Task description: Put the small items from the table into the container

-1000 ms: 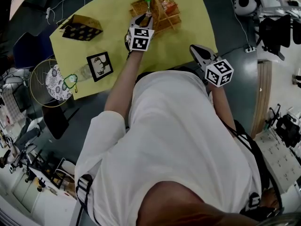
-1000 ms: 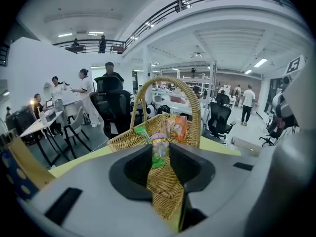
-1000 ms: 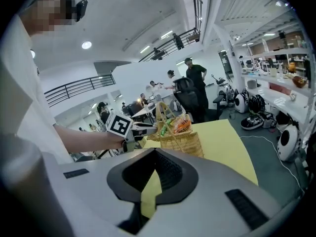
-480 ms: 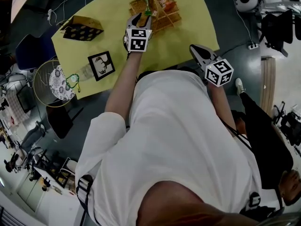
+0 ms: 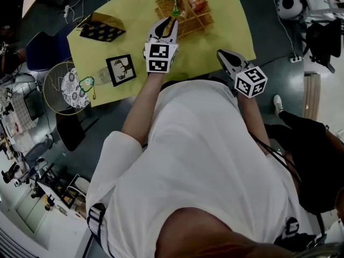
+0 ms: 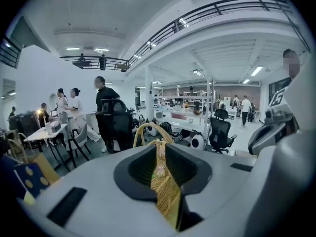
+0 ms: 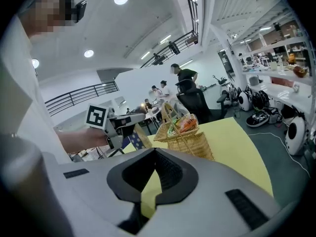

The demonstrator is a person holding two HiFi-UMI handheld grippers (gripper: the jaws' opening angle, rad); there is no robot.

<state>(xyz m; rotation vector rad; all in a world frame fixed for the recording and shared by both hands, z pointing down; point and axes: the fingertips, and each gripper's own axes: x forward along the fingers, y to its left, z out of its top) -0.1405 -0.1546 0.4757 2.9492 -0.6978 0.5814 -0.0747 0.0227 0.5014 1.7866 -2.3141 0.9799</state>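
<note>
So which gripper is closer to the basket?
Left. The left gripper is just beside the basket, jaws closing with nothing between them. The right gripper is shut and farther off, near the table's edge.

A: Non-task stuff in the head view, go.
B: Polka-dot gift bag [image 5: 102, 29] at 10 o'clock. Black picture frame [image 5: 121, 69] near it, lying flat, antler print. Round wire rack [image 5: 51, 85] at 9, patterned cloth [image 5: 72, 90] on it.
A: Right side?
B: White dome device [image 5: 290, 6] at 2, power strip [image 5: 296, 59] on the floor nearby.
A: Left gripper view?
B: Black office chair [image 6: 114, 125] at 9, people standing [image 6: 74, 107] farther left, balcony railing [image 6: 207, 11] at 1.
</note>
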